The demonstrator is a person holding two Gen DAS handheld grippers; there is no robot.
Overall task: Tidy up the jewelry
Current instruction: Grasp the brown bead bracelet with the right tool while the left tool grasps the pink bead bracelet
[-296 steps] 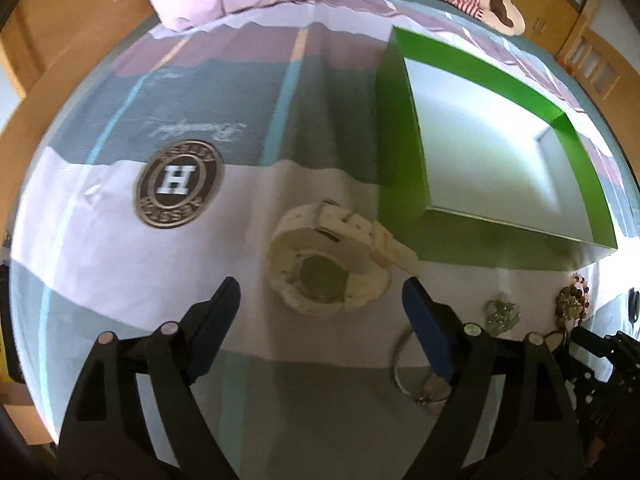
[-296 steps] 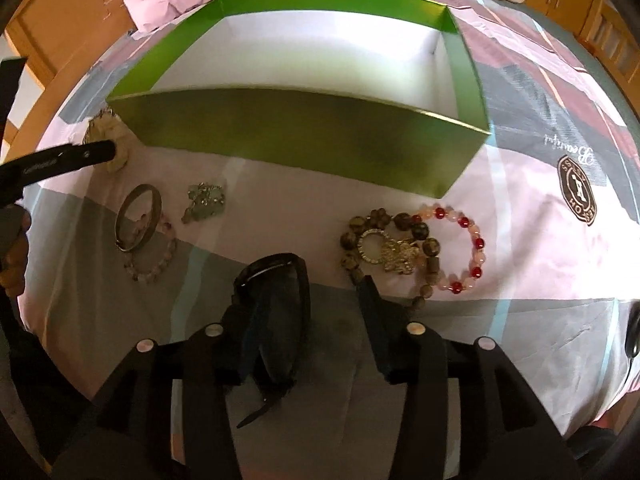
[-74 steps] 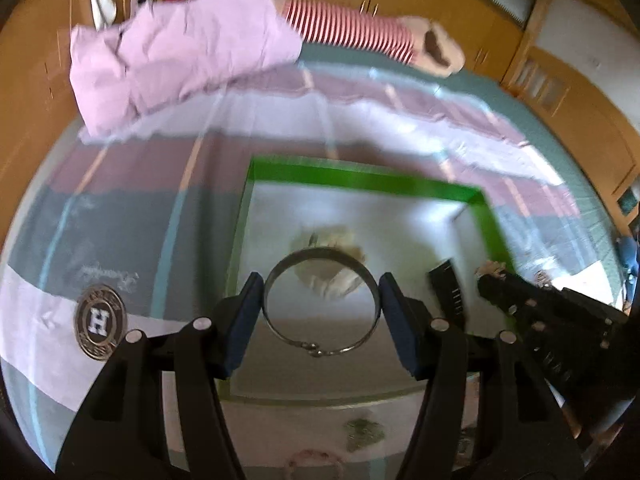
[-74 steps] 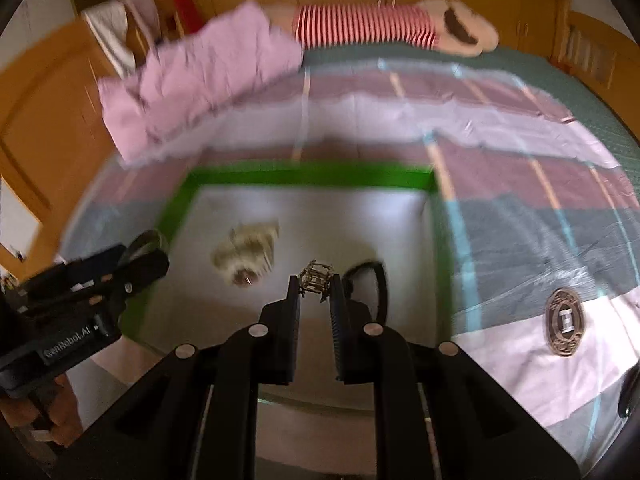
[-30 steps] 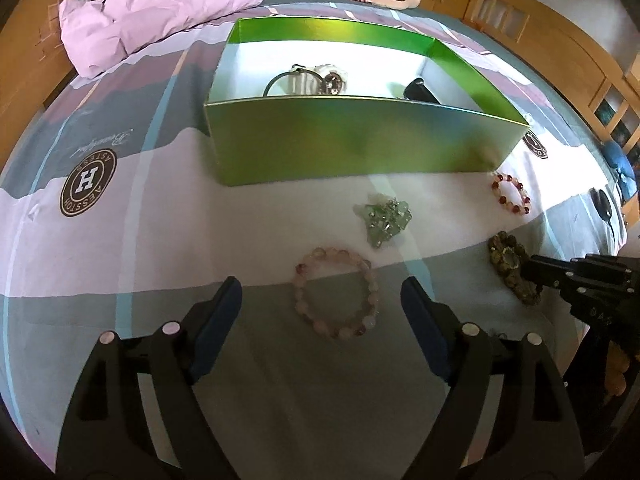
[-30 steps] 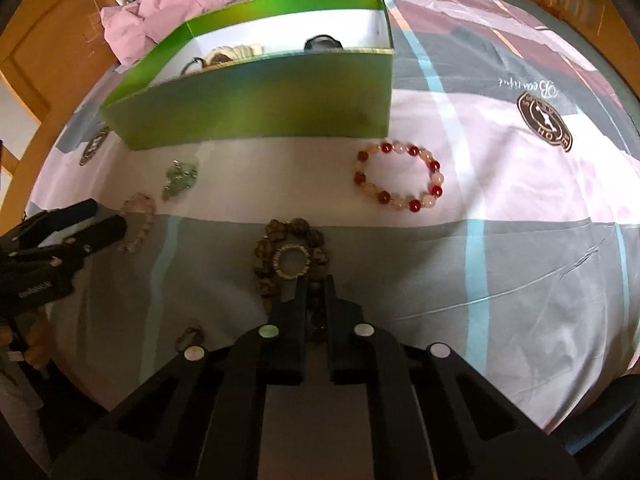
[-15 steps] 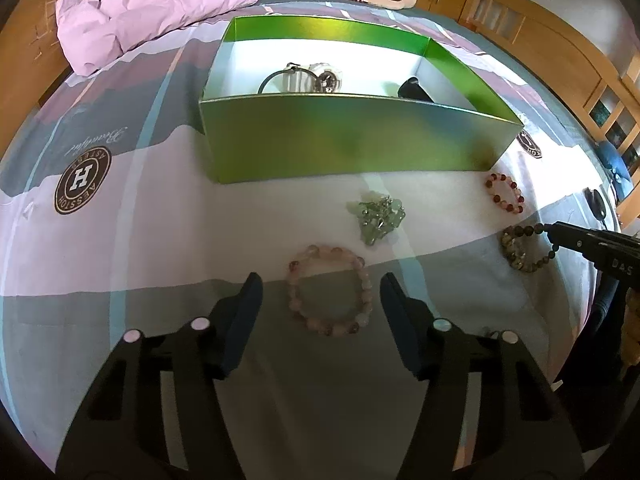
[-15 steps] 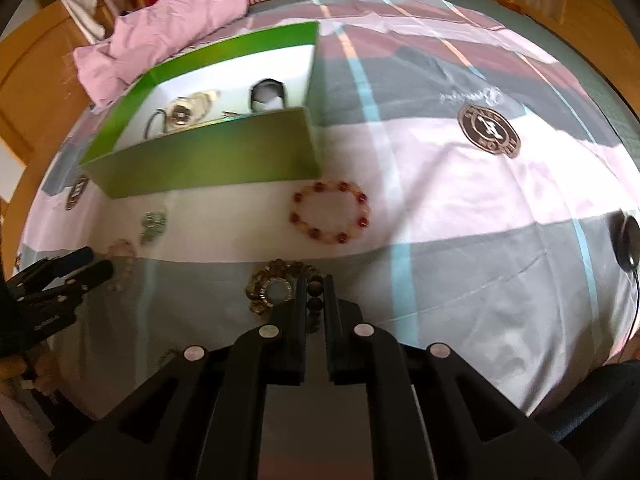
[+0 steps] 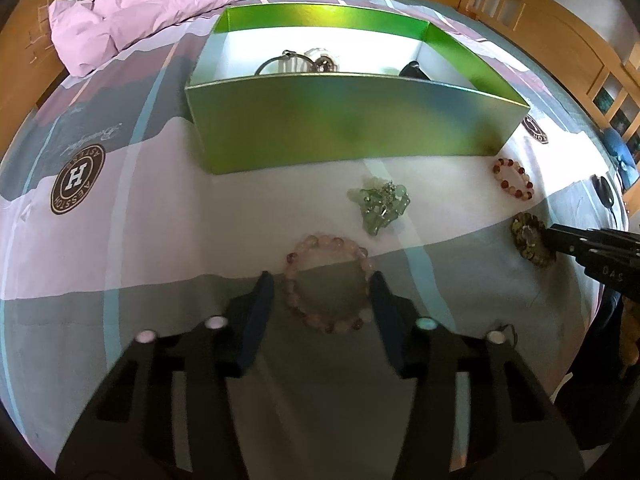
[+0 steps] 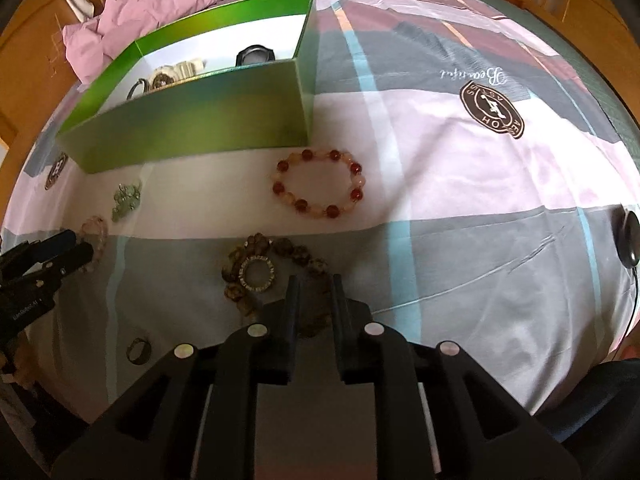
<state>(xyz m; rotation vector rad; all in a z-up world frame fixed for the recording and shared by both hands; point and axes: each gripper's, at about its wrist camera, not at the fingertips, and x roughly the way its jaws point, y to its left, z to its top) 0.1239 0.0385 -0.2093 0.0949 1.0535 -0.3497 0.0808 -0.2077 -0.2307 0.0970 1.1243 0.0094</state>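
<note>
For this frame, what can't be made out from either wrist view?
- Green box contents: in both views its near wall hides the floor and the lower part of the pieces inside.
- Brown bead bracelet: in the right wrist view, the right hand-held gripper covers its near part, so contact is unclear.
- Small ring: too small for detail.

A bed sheet (image 9: 120, 208) in pink, grey and maroon bands fills the frame, with wooden furniture (image 9: 560, 40) at upper right.
</note>
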